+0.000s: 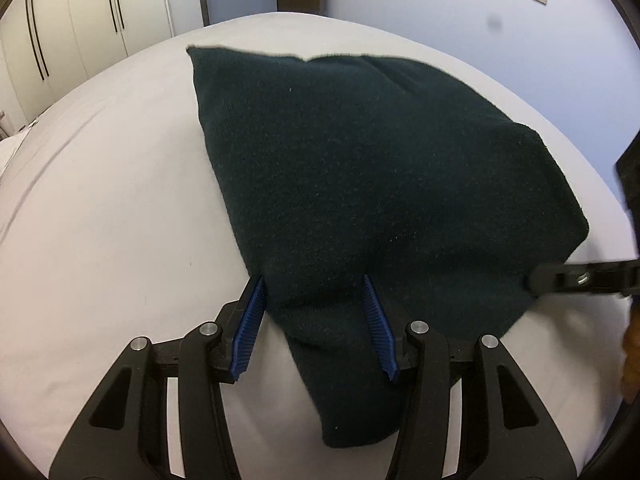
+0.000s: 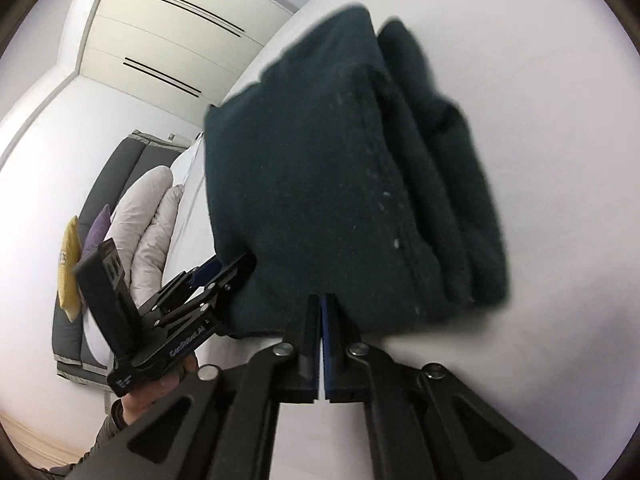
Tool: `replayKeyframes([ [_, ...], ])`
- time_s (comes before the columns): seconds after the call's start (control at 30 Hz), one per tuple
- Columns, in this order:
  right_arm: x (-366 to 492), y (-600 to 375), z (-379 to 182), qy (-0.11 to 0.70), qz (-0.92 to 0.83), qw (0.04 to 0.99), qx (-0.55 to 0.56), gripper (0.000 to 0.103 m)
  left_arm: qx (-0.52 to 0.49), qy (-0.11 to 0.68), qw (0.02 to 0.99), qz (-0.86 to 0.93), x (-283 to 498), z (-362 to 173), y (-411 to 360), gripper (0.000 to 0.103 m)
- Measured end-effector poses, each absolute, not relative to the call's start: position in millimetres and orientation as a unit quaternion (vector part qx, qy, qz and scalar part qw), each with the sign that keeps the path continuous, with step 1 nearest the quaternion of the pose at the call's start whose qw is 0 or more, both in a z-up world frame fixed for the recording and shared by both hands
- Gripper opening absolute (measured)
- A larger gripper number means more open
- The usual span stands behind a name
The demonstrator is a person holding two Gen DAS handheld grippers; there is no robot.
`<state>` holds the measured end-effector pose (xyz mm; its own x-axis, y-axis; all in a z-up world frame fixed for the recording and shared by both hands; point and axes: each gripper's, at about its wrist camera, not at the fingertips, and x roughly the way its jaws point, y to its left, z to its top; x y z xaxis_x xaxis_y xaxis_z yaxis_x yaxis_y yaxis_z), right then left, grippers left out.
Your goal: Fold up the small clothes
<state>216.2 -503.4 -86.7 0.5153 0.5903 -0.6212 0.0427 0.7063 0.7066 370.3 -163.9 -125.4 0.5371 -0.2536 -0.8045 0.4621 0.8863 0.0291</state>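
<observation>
- A dark green knitted garment (image 1: 380,184) lies on a white sheet-covered surface (image 1: 112,216), filling the middle of the left wrist view.
- The garment is folded over on itself; in the right wrist view (image 2: 320,184) several thick layers show stacked along its right-hand edge.
- The left gripper (image 1: 316,292) has its two blue ribbed fingers (image 1: 252,320) spread wide apart, one on each side of a narrow end of the garment that runs down between them.
- The left finger's tip sits right at the garment's edge; the right finger's tip lies against the cloth. The jaws are not pressed together on anything.
- The right gripper (image 2: 322,300) has its jaws drawn together until only a thin slit remains, and the near edge of the garment is pinched at their tips.
- In the left wrist view the right gripper (image 1: 580,278) appears as a black bar coming in from the right edge, its tip meeting the garment's lower right corner.
- In the right wrist view the left gripper (image 2: 208,276) shows at lower left, at the garment's left corner.
- A hand in a pale glove (image 2: 148,216) is behind the left gripper.
- Beyond the surface stand white wardrobe doors (image 1: 80,28) with dark vertical handles, and a pale blue wall (image 1: 480,8) with two small wall plates.
- A grey sofa (image 2: 120,168) with a yellow cushion (image 2: 68,264) and a purple cushion (image 2: 98,232) sits at the left of the right wrist view.
</observation>
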Motion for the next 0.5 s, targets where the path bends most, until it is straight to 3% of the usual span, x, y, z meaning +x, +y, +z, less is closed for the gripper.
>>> replayKeyframes([
  [0.07, 212.3, -510.6, -62.0, 0.433, 0.175, 0.819, 0.332, 0.015, 0.113, 0.432, 0.871, -0.206, 368.4, -119.0, -162.9, 0.048],
  [0.17, 229.0, -523.2, -29.2, 0.387, 0.202, 0.832, 0.342, 0.037, 0.098, 0.404, 0.890, -0.188, 365.5, -90.2, -160.4, 0.048],
  [0.33, 292.5, -529.2, -14.3, 0.360, 0.234, 0.823, 0.373, 0.038, 0.116, 0.386, 0.903, -0.150, 400.1, -71.9, -179.1, 0.049],
  [0.4, 317.0, -533.7, -29.4, 0.376, 0.226, 0.812, 0.385, 0.049, 0.118, 0.416, 0.890, -0.145, 416.1, -86.7, -185.9, 0.051],
  [0.47, 333.5, -537.9, -46.6, 0.404, 0.182, 0.817, 0.369, 0.047, 0.125, 0.422, 0.887, -0.144, 418.3, -95.4, -190.8, 0.051],
  [0.5, 336.3, -540.6, -57.9, 0.415, 0.163, 0.821, 0.357, 0.039, 0.131, 0.420, 0.887, -0.142, 416.5, -96.5, -193.4, 0.051],
])
